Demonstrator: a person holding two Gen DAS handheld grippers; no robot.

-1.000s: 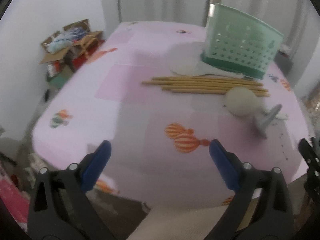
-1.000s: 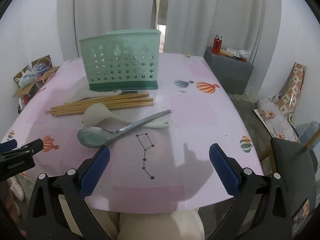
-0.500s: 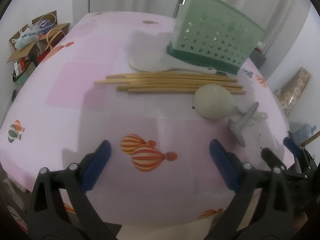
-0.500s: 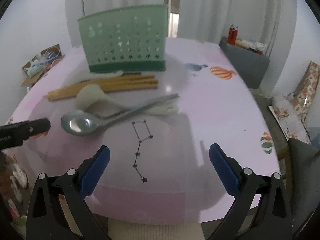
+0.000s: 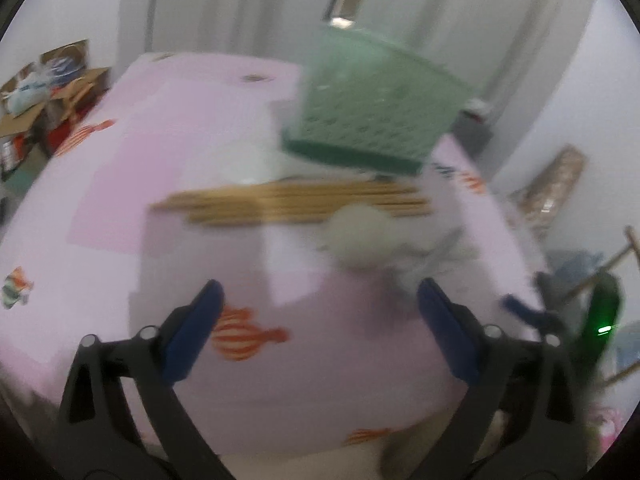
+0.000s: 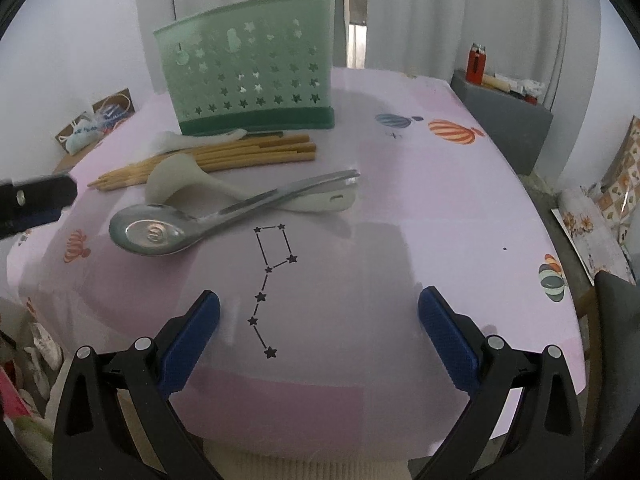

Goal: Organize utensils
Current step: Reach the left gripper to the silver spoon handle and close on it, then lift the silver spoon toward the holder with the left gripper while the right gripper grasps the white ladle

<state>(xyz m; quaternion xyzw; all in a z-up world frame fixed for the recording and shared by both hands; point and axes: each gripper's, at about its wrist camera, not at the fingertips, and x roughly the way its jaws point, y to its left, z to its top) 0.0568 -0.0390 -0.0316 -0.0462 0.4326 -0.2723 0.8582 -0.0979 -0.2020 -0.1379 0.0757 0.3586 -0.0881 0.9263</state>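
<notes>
A green perforated utensil holder (image 6: 248, 68) (image 5: 368, 112) stands upright at the back of the pink table. In front of it lie several wooden chopsticks (image 6: 224, 158) (image 5: 292, 202), a white ladle (image 6: 188, 178) (image 5: 360, 236) and a metal spoon (image 6: 160, 234) resting across the ladle's handle. A second white spoon (image 6: 180, 140) lies by the holder's base. My right gripper (image 6: 319, 332) hangs open above the table's near edge with nothing between its fingers. My left gripper (image 5: 318, 324) is open, its jaws closing, nothing between them; its view is blurred. One of its fingers (image 6: 36, 198) shows at the right wrist view's left edge.
The pink tablecloth (image 6: 400, 208) carries balloon prints and a star drawing. A cardboard box with clutter (image 5: 44, 92) sits on the floor at the left. A grey cabinet with a red bottle (image 6: 504, 120) stands at the back right. A patterned bag (image 6: 600, 208) lies on the floor at the right.
The left wrist view has swung toward the utensils and become blurred. My right gripper has sunk closer to the table, so the spoons and holder look larger. Nothing on the table has moved.
</notes>
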